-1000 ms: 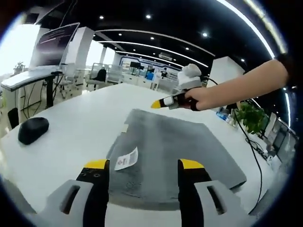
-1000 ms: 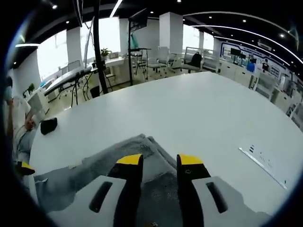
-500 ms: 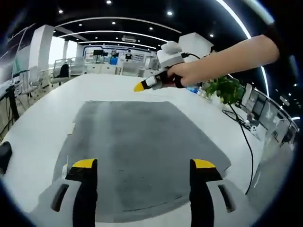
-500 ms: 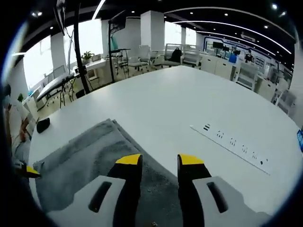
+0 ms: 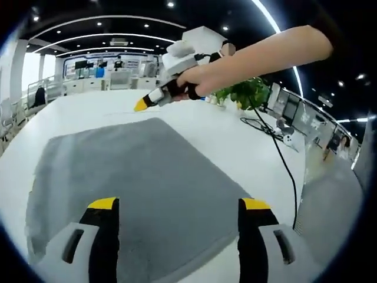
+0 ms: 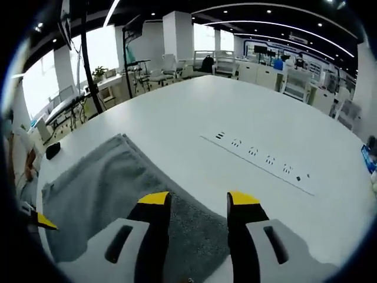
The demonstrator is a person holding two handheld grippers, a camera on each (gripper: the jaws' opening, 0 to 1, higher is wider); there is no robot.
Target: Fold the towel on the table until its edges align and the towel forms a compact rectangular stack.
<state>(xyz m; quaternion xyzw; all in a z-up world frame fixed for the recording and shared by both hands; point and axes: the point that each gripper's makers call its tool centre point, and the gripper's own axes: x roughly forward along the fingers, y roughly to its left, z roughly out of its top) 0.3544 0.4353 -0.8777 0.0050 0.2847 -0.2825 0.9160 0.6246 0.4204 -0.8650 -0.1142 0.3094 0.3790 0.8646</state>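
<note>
While the towel point(image 5: 129, 183) lies flat and spread on the white table point(image 5: 235, 147), you hold both grippers above it with nothing in them; your left gripper point(image 5: 175, 203) has its jaws spread wide over the near edge, and your right gripper point(image 6: 192, 199) hangs with jaws parted over the far side of the cloth, its yellow tips just above the grey pile. In the left gripper view your right hand point(image 5: 200, 79) shows raised well off the cloth, so no corner is pinched yet.

Judging from this, the towel looks like a single broad layer or one early fold, and a further fold is needed to reach a compact stack; pick two corners along one short edge, one for each gripper; bring each set of jaws down low so the lower jaw slides under the hem, and close only once cloth sits between the tips; lift both corners evenly, carry them across together, and lay them down on the opposite corners so the edges meet. Keep the pull level, since one corner leading will skew the fold; mind the power strip point(image 6: 259, 162) set into the table beyond the towel.
</note>
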